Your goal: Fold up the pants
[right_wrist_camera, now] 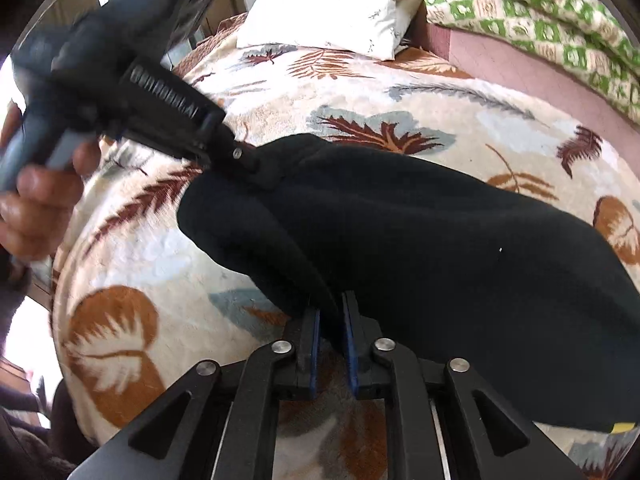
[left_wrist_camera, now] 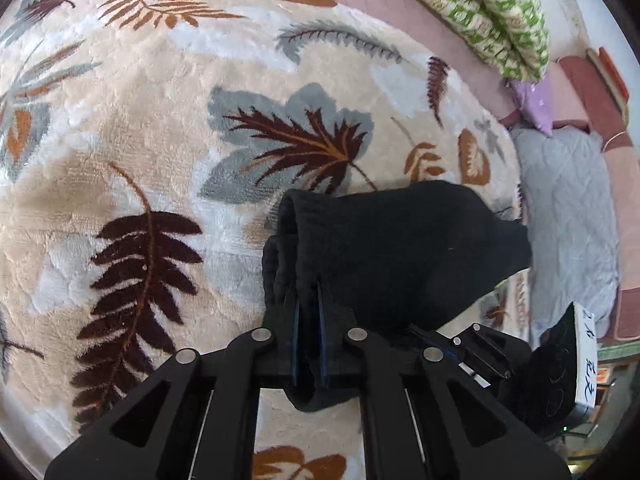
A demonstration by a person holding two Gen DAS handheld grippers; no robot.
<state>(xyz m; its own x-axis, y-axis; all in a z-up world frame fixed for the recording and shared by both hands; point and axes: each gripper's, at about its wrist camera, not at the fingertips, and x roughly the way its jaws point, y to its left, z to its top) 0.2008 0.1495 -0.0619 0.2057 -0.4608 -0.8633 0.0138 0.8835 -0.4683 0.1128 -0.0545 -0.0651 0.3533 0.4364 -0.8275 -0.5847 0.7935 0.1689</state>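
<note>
Black pants point(left_wrist_camera: 400, 248) lie folded into a thick bundle on a leaf-patterned blanket point(left_wrist_camera: 160, 140). My left gripper point(left_wrist_camera: 307, 292) is shut on the bundle's near left end, with cloth squeezed between its blue pads and hanging out below them. In the right wrist view the pants point(right_wrist_camera: 440, 260) stretch across the bed, and the left gripper point(right_wrist_camera: 256, 168), held by a hand point(right_wrist_camera: 36, 204), bites their far end. My right gripper point(right_wrist_camera: 331, 306) sits at the near edge of the pants. Its blue pads stand a little apart with a fold edge running between them.
The blanket point(right_wrist_camera: 120, 260) covers a bed. A white pillow point(right_wrist_camera: 332, 4) lies at its far end and a green-and-white quilt point(right_wrist_camera: 540, 12) runs along the pink far side. A grey quilted pad point(left_wrist_camera: 568, 208) lies to the right of the pants.
</note>
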